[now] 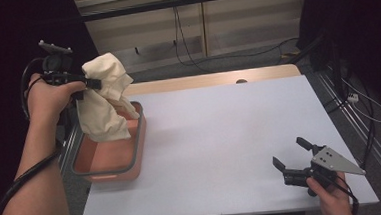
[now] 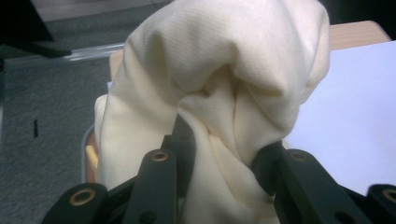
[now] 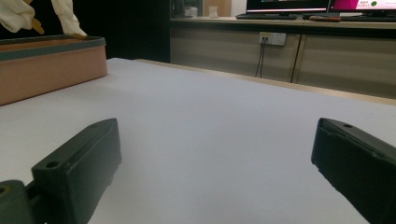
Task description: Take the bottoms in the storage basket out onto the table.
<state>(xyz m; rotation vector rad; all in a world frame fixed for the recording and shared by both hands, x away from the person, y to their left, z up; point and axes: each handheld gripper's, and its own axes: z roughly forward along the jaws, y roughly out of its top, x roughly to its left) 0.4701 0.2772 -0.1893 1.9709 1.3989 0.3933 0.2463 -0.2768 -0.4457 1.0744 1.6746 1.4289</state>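
A cream cloth [image 1: 104, 99] hangs bunched above a pink bin [image 1: 131, 161] at the table's left edge. My left gripper [image 1: 96, 84] is shut on the cloth's upper fold and holds it up; the cloth's lower end reaches into the bin. In the left gripper view the cloth [image 2: 219, 88] bulges over the black jaws, pinched between them. My right gripper [image 1: 290, 153] rests low at the table's front right, open, jaws wide apart with nothing between them. In the right gripper view the bin [image 3: 46, 65] stands far left with the cloth's ends [image 3: 18, 16] dangling above it.
A white sheet [image 1: 230, 135] covers the wooden table. Cabinets and cables [image 1: 184, 32] lie beyond the far edge. Monitors [image 3: 289, 5] stand on a counter in the right gripper view. Dark curtains flank both sides.
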